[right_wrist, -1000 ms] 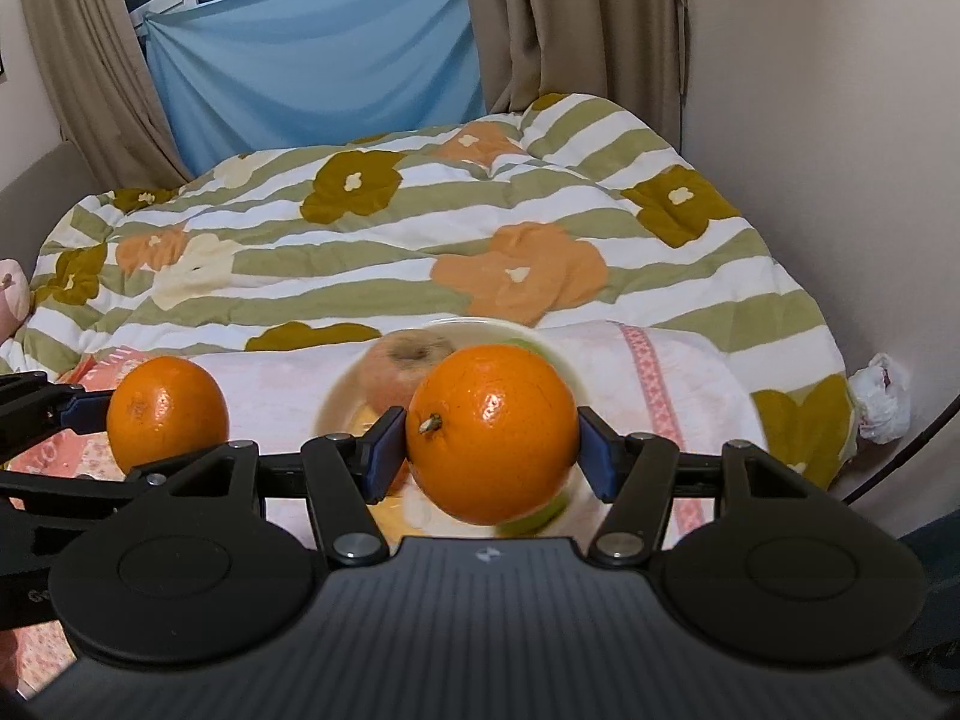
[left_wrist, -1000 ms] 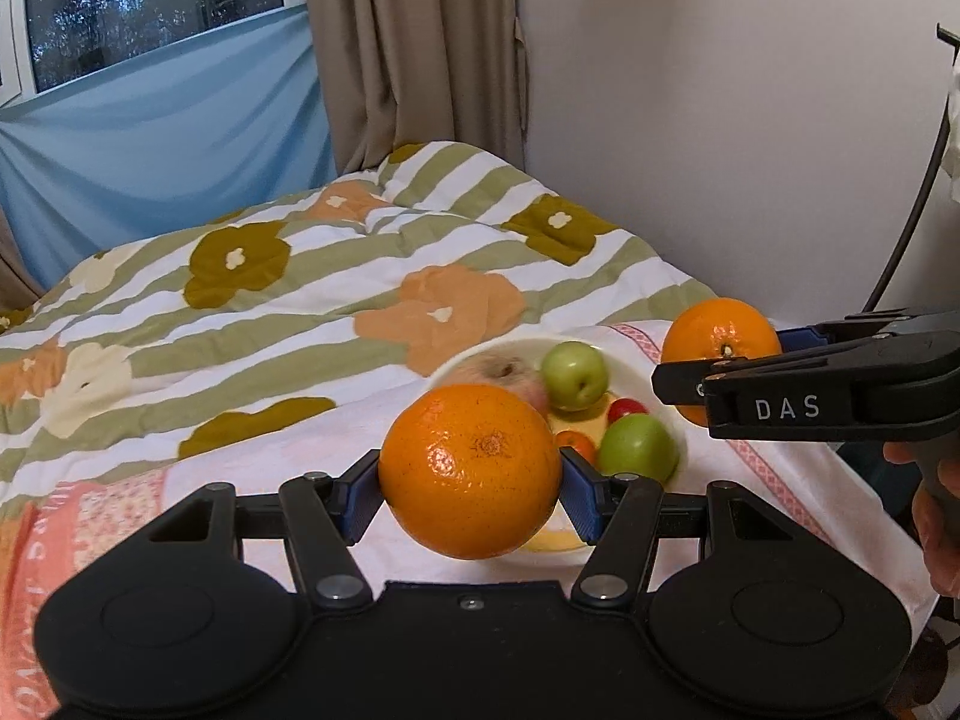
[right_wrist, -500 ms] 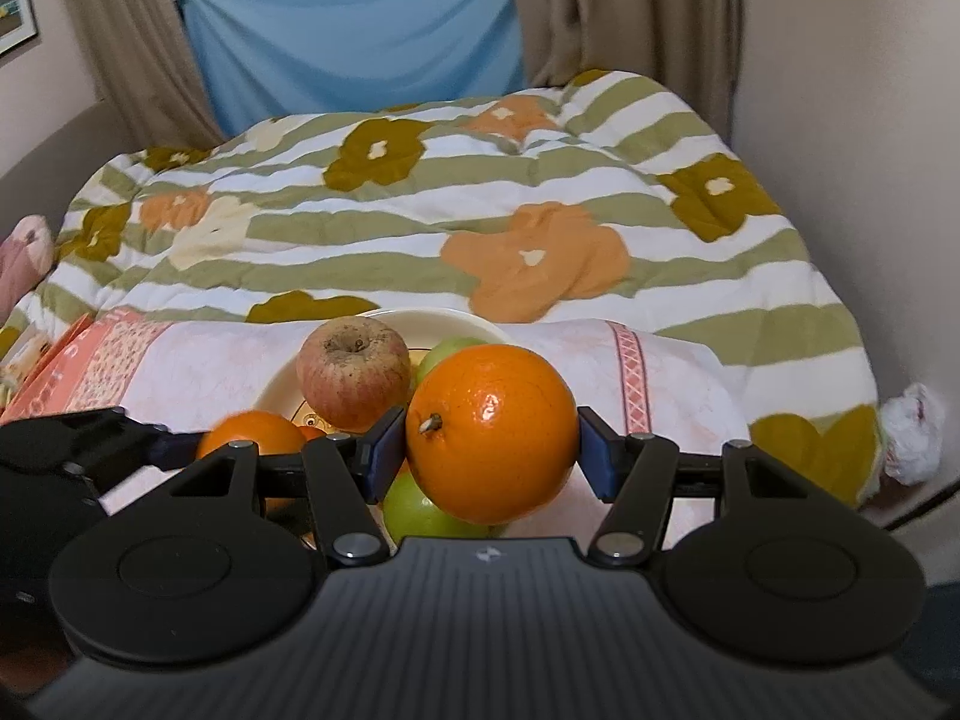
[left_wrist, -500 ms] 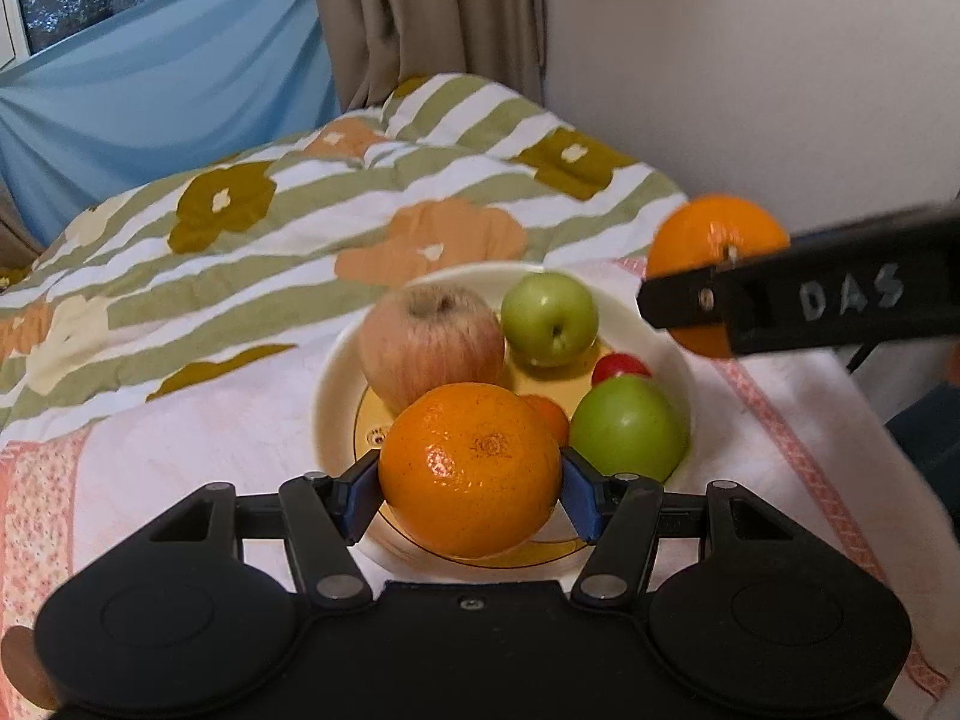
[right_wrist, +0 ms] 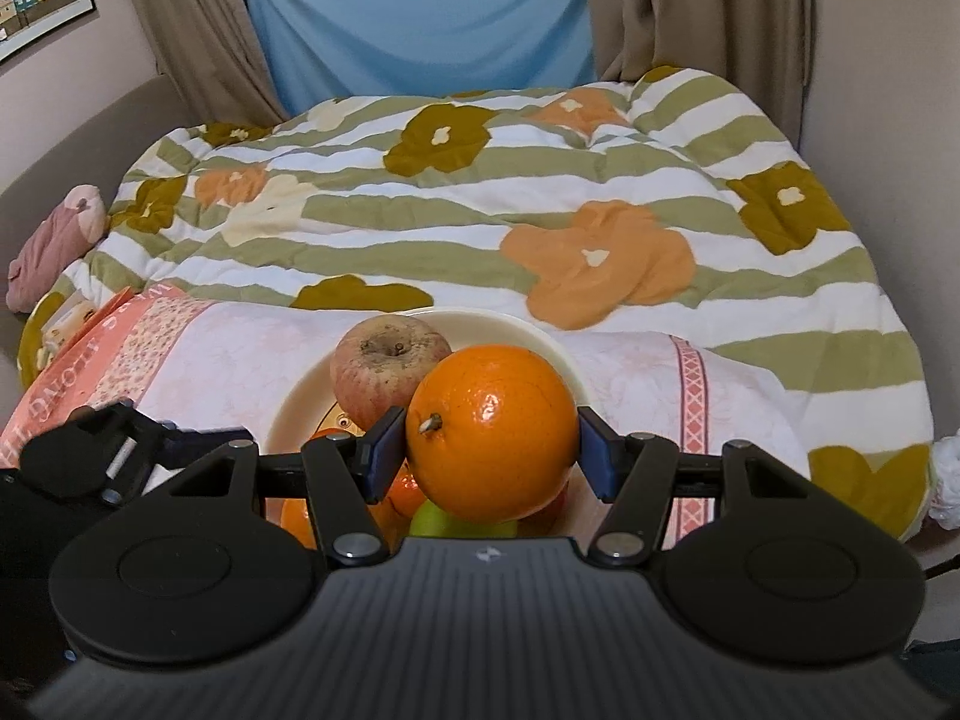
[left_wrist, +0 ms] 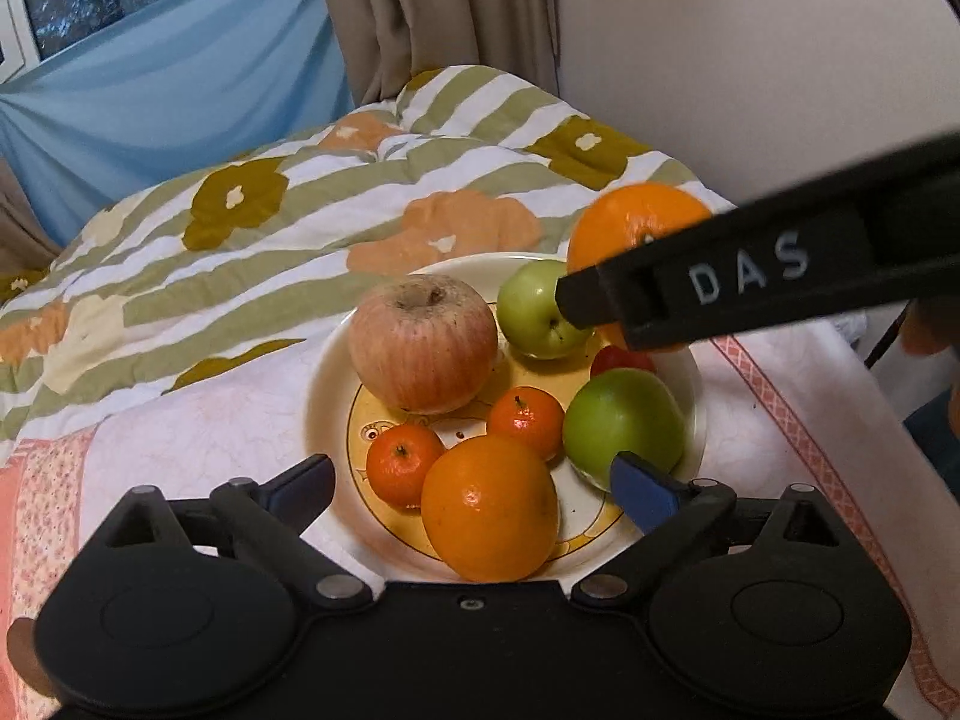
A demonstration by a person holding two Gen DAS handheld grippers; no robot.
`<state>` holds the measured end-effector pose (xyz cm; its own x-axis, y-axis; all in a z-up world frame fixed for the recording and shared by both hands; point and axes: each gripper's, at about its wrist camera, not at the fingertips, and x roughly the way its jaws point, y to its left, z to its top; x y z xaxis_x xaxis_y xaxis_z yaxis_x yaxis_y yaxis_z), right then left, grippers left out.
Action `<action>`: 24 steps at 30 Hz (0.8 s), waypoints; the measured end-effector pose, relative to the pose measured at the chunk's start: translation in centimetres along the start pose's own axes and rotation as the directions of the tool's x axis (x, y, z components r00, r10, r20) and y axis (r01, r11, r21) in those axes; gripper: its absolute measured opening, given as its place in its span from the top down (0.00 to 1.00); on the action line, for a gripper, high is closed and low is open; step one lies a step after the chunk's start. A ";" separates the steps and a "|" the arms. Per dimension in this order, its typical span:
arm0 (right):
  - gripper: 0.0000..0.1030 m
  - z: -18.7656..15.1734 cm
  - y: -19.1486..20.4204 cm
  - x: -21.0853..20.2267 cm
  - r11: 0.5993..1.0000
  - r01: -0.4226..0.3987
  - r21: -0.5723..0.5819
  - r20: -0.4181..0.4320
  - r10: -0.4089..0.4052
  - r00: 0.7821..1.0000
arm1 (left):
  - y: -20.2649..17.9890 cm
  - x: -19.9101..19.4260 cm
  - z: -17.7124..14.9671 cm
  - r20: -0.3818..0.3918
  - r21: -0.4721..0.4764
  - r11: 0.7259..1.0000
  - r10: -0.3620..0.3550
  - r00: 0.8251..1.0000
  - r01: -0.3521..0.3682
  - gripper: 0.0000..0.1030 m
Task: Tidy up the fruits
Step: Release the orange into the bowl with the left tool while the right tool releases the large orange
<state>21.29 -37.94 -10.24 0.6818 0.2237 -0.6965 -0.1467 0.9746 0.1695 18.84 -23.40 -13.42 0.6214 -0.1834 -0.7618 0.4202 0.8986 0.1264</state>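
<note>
A cream plate (left_wrist: 327,384) on the pink cloth holds a red apple (left_wrist: 422,341), two green apples (left_wrist: 624,423) (left_wrist: 536,309), two small mandarins (left_wrist: 402,462) (left_wrist: 523,420) and a small red fruit (left_wrist: 621,358). My left gripper (left_wrist: 474,483) is open, its jaws wide apart on either side of a large orange (left_wrist: 489,510) that rests on the plate's front edge. My right gripper (right_wrist: 489,450) is shut on a second orange (right_wrist: 492,432) and holds it above the plate's right side; it also shows in the left wrist view (left_wrist: 636,222).
The plate stands on a pink patterned cloth (left_wrist: 198,438) at the foot of a bed with a striped flowered quilt (right_wrist: 480,210). A wall (left_wrist: 750,60) is close on the right. Curtains (right_wrist: 420,12) hang behind the bed.
My left gripper lowered its orange onto the plate's front edge and opened, letting it go. My right gripper moved in over the plate, still holding its orange.
</note>
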 end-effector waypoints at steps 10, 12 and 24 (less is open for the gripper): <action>0.28 0.8 0.6 1.1 0.998 -0.054 -0.037 -0.006 0.054 0.999 | 2.5 -2.5 0.1 -0.003 -0.129 0.991 0.046 0.999 -0.046 0.03; 0.28 0.9 0.6 1.6 0.997 -0.058 -0.041 -0.008 0.057 0.998 | 2.7 -2.9 0.1 -0.002 -0.139 0.989 0.055 0.998 -0.055 0.02; 0.27 0.2 1.2 3.9 0.992 -0.050 -0.118 -0.009 0.049 0.999 | 4.0 -3.7 -0.9 -0.018 -0.165 0.980 0.106 0.994 -0.107 0.02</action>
<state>23.95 -35.87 -12.62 0.6676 0.2714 -0.6933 -0.2638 0.9570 0.1206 17.67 -18.80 -10.67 0.6506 -0.0805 -0.7552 0.2364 0.9664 0.1006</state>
